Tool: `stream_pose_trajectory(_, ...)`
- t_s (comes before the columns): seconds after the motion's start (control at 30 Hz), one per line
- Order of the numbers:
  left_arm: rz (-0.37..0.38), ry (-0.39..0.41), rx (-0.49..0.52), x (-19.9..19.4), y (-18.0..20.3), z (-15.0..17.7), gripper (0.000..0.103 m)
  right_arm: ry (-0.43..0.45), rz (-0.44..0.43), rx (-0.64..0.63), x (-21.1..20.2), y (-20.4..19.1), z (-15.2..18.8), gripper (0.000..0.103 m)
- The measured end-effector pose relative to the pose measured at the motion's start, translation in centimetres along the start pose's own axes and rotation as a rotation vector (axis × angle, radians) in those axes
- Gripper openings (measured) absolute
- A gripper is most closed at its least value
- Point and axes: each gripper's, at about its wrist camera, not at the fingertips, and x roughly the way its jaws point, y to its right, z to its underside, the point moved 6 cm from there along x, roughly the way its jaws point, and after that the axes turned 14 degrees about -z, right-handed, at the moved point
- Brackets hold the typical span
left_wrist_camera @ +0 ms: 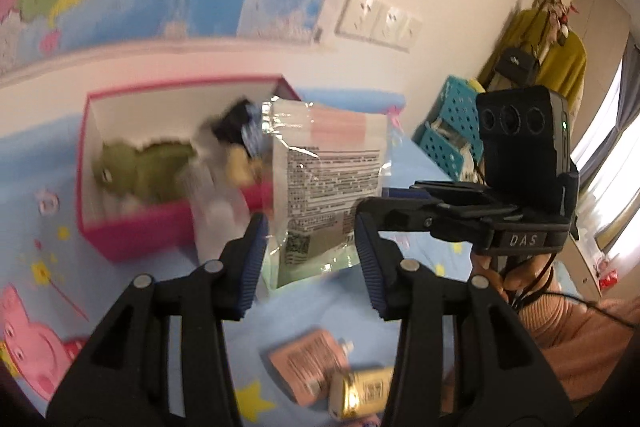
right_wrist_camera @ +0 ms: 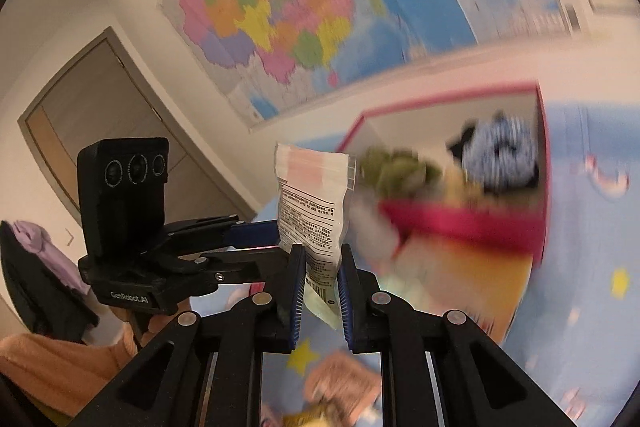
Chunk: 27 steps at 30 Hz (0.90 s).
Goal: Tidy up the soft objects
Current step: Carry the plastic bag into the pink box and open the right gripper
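Both tools share one load: the right tool (right_wrist_camera: 320,291) is clamped on the bottom edge of the clear printed plastic packet (left_wrist_camera: 324,179), the left tool (left_wrist_camera: 312,259) apparently pinching its side. It hangs just before the pink open-topped box (left_wrist_camera: 132,235); carrying it over the near wall comes next.

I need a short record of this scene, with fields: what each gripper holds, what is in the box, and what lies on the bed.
held item: clear packet with printed label
right gripper: shut on the packet's lower end
left gripper: around the packet; grip cannot be told
pink box: open, holds a green plush toy and a blue-black plush toy
blue bedsheet: a pink pouch and a gold packet lie touching
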Motion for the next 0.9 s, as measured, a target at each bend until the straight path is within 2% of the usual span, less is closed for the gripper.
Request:
stream_pose_trajectory(0.2,-0.044,0.035,-0.030,1.1,-3.2,-4.6,0.047,0.037,-0.012,-0.016,2.0,1.8,-5.0,0.015)
stream_pose_trajectory(0.37,-0.069,0.020,-0.073,3.2,-5.8,-5.7,0.047,0.009,-0.001,-0.004,4.9,3.9,-6.8,0.015)
stream_pose_trajectory(0.63,-0.108,-0.074,-0.170,8.0,-10.3,-4.0,0.047,-0.094,0.045,0.049,9.6,8.0,-5.4,0.019)
stream_pose_trajectory(0.73,-0.131,-0.085,-0.213,8.7,-11.7,-3.6,0.047,-0.129,0.091,0.055,11.1,9.2,-4.8,0.025)
stream_pose_trajectory(0.8,-0.147,-0.083,-0.237,8.7,-12.4,-3.5,0.047,-0.153,0.111,0.070,11.8,10.0,-4.3,0.034)
stream_pose_trajectory(0.9,-0.160,-0.080,-0.236,8.3,-12.7,-3.1,0.047,-0.155,0.125,0.087,11.6,10.6,-3.9,0.034)
